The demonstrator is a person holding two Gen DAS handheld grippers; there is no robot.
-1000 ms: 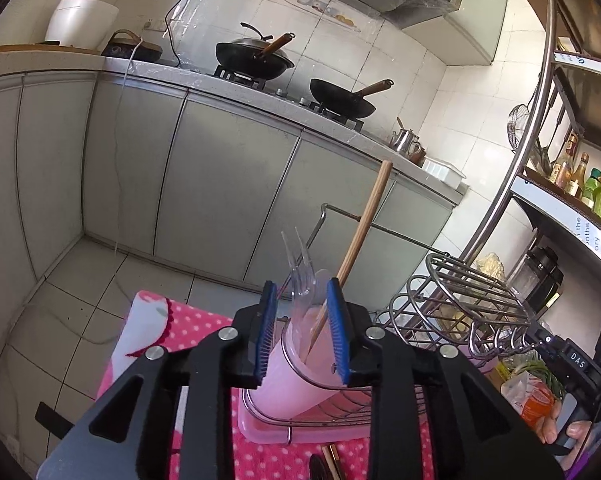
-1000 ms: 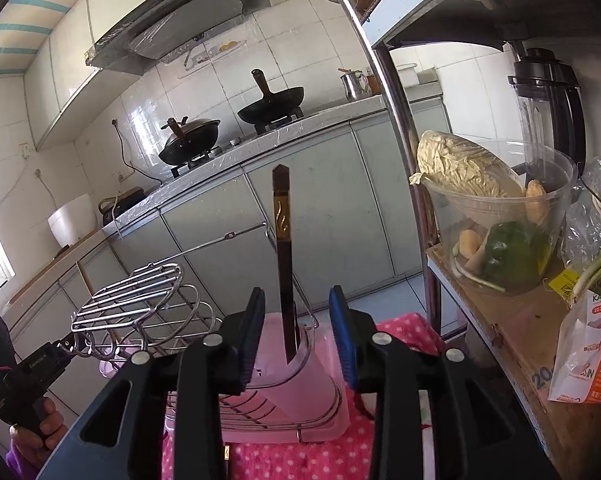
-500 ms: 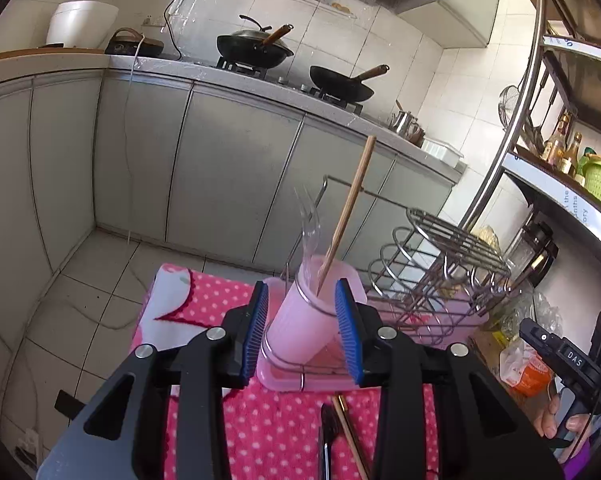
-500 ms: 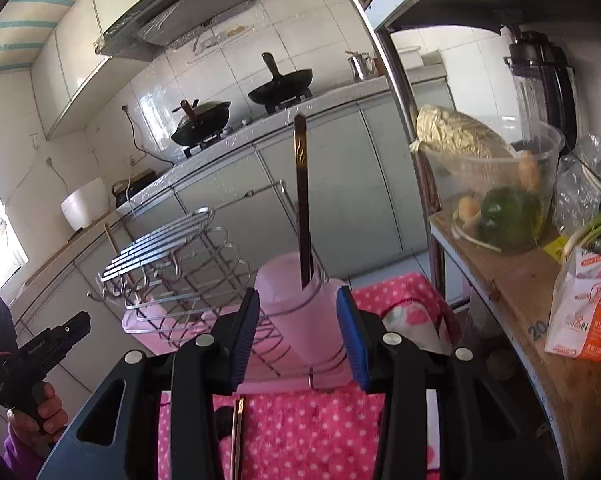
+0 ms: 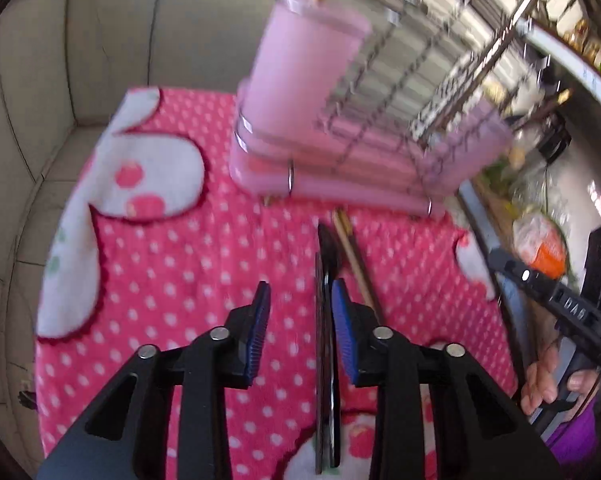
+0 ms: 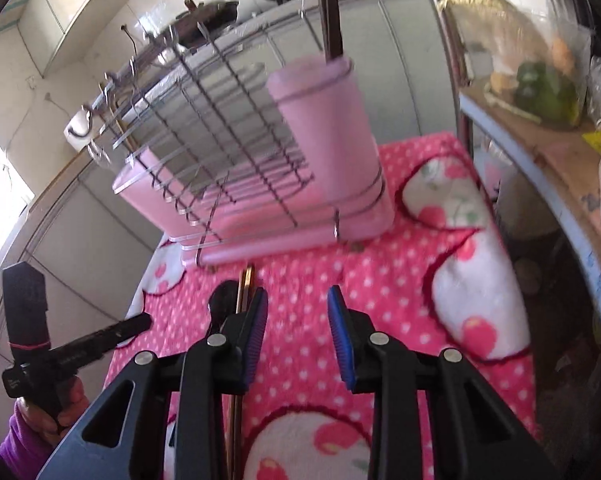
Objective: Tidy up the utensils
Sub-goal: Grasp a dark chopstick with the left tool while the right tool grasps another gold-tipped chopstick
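Both grippers low over a pink dotted cloth, left fingers just narrowed around a dark spoon without touching, right fingers just narrowed, empty, pink rack far.

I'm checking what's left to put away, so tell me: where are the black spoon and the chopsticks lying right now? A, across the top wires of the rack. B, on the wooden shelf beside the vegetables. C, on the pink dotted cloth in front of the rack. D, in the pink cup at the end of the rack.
C: the black spoon and chopsticks lie flat on the cloth before the rack.
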